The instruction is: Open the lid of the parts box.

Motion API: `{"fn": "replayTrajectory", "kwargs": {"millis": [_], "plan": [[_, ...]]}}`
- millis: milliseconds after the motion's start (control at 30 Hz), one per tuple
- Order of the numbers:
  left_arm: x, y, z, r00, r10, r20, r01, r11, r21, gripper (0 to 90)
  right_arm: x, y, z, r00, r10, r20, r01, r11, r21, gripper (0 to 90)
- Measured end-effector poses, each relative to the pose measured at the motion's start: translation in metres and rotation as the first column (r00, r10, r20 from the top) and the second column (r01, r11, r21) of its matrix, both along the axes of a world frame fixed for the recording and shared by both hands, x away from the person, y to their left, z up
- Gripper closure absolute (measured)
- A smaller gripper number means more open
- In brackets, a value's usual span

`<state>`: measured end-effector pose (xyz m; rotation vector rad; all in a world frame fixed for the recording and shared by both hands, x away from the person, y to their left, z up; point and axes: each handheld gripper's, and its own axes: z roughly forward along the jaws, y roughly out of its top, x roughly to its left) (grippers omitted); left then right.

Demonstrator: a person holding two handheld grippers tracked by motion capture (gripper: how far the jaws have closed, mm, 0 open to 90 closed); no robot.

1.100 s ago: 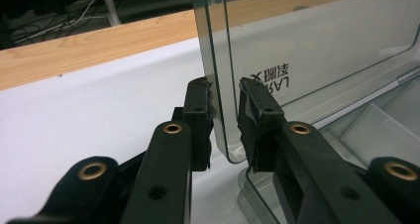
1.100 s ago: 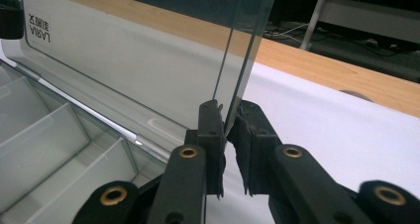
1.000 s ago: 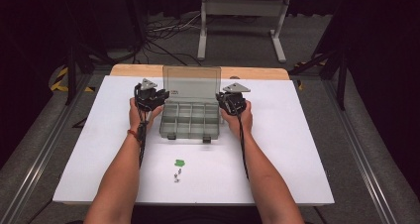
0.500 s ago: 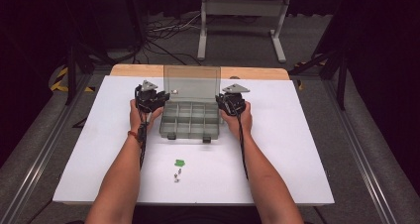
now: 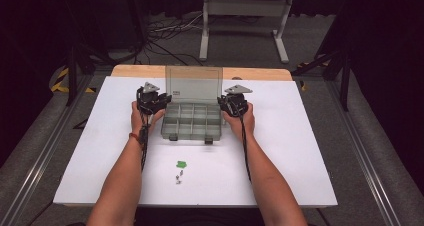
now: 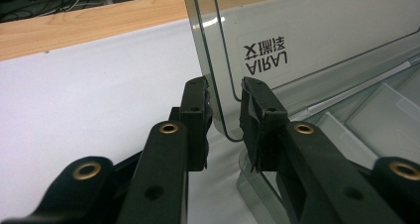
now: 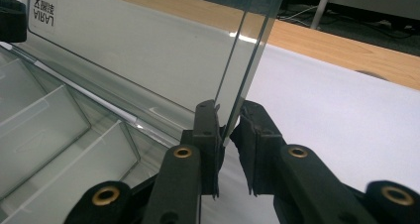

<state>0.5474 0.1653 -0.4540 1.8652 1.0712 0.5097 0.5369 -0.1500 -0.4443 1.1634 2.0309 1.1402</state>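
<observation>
Nearest the table's front edge, a small green piece [image 5: 181, 163] lies on the white table [image 5: 300, 156] with a few tiny metal screws [image 5: 179, 177] just in front of it, well apart from both forearms, which reach forward on either side. Farther in sits a clear compartment box [image 5: 192, 122], its divided tray open and its two latches facing the person. Each hand sits at a rear corner of the box: the left gripper [image 5: 159, 100] at the left rear corner, the right gripper [image 5: 226, 102] at the right rear corner, each with a grey three-cornered plate on top. Along the left gripper [image 6: 224, 116], its black jaws stand apart on either side of the edge of the upright lid [image 6: 317, 45], with gaps visible on both sides, so nothing is clasped. Along the right gripper [image 7: 229, 127], the jaws likewise straddle the lid [image 7: 148, 45] edge; the left jaw sits close against it, but whether either pad touches cannot be told. The transparent lid [image 5: 194, 82] stands nearly vertical at the box's rear, bearing a printed label [image 6: 266, 54]. Beyond it runs the table's wooden rear strip [image 5: 140, 71], then a dark floor with cables [image 5: 170, 33] and a white metal stand [image 5: 245, 16]
</observation>
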Motion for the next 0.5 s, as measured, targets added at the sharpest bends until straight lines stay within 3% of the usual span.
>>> {"fn": "replayTrajectory", "kwargs": {"millis": [500], "plan": [[0.0012, 0.0004, -0.0008, 1.0, -0.005, -0.002, 0.005, 1.0, -0.003, 71.9, 0.0023, -0.0021, 0.0001, 0.9998, 0.017, -0.007, -0.017, 1.0, -0.003, 76.2]]}}
